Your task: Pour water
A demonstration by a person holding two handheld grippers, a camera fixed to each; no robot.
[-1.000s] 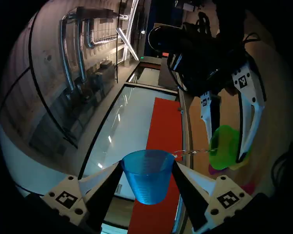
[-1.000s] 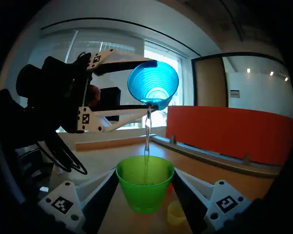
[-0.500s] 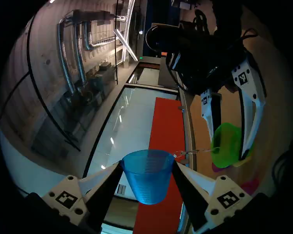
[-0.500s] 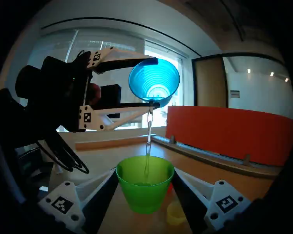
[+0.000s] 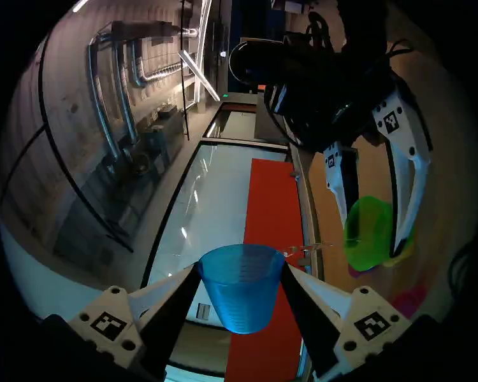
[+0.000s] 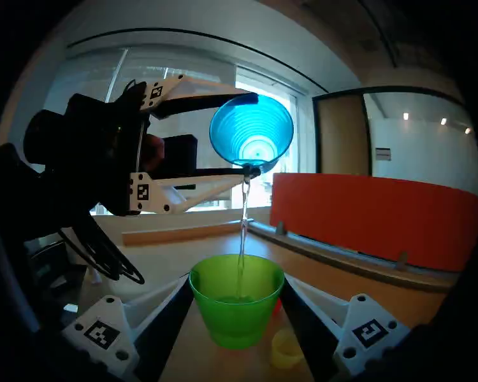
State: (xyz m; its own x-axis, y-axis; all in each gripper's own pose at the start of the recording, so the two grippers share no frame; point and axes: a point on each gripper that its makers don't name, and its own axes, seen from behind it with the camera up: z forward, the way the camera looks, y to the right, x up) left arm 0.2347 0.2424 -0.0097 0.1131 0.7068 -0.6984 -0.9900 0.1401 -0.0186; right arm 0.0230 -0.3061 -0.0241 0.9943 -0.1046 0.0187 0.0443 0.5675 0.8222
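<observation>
Pouring is under way above the wooden counter (image 6: 169, 251), with a long red partition (image 6: 379, 216) behind it (both matter only as what gets wet if the pour goes wide). The left gripper (image 5: 241, 275) has its fingers clamped on the sides of the blue cup (image 5: 241, 299). That cup is tipped almost onto its side, with its mouth facing the right gripper view. The right gripper (image 6: 237, 290) has its fingers pressed on either side of the green cup (image 6: 237, 312). It holds that cup upright, directly below the blue cup's lower lip and well apart from it.

A thin stream of water (image 6: 242, 216) falls from that lip into the green cup and lands near the middle of its mouth. The stream looks slightly wavy, and my guess is that little water is left in the blue cup.

To do this step well, increase the blue cup's tilt slowly. That should make the stream thin out cleanly instead of running back down the outer wall. The green cup should stay level and centred under the lip, not under the body of the blue cup. The drop is long, so bringing the two cups closer would reduce splashing. The water level in the green cup seems low, though the tinted wall makes it hard to read. A small yellow cup (image 6: 285, 349) sits on the counter just beside the green cup's base, so any lowering should stay clear of it.
</observation>
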